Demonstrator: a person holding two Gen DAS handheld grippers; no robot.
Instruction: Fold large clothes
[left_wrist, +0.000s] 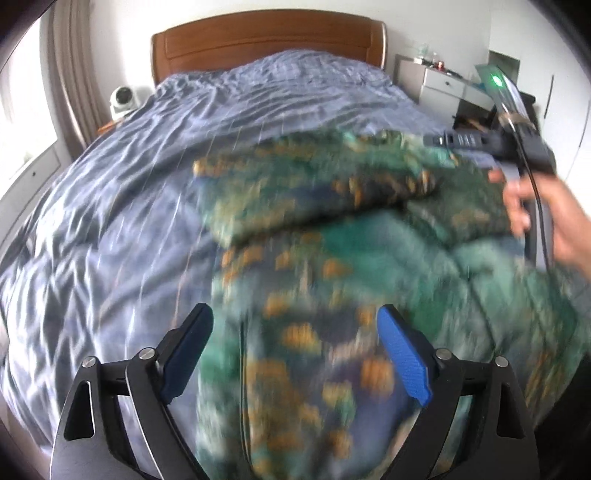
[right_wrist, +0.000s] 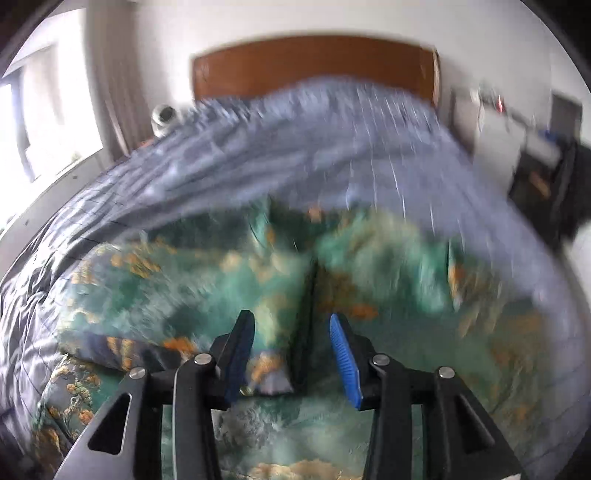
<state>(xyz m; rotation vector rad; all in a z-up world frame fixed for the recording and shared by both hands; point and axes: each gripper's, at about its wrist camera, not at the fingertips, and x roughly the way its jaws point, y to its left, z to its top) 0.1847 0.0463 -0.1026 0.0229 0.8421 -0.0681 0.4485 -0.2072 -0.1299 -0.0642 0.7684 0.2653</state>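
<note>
A large green and blue garment with orange patterning (left_wrist: 332, 258) lies partly folded on the bed, blurred in both views. My left gripper (left_wrist: 295, 317) hangs above its near part, jaws wide open and nothing between them. In the left wrist view a hand (left_wrist: 535, 210) holds my right gripper (left_wrist: 439, 140) over the garment's far right edge. In the right wrist view, my right gripper (right_wrist: 291, 321) stands open just above the garment (right_wrist: 388, 266). A dark raised fold of cloth (right_wrist: 306, 314) runs up between the jaws, and the pads do not press on it.
A blue-grey checked bedcover (left_wrist: 129, 206) spreads to the left and back, up to a wooden headboard (left_wrist: 266, 40). A white round device (left_wrist: 123, 99) sits at the bed's back left by a curtain. A white drawer cabinet (left_wrist: 439, 83) and dark furniture (right_wrist: 554, 192) stand at the right.
</note>
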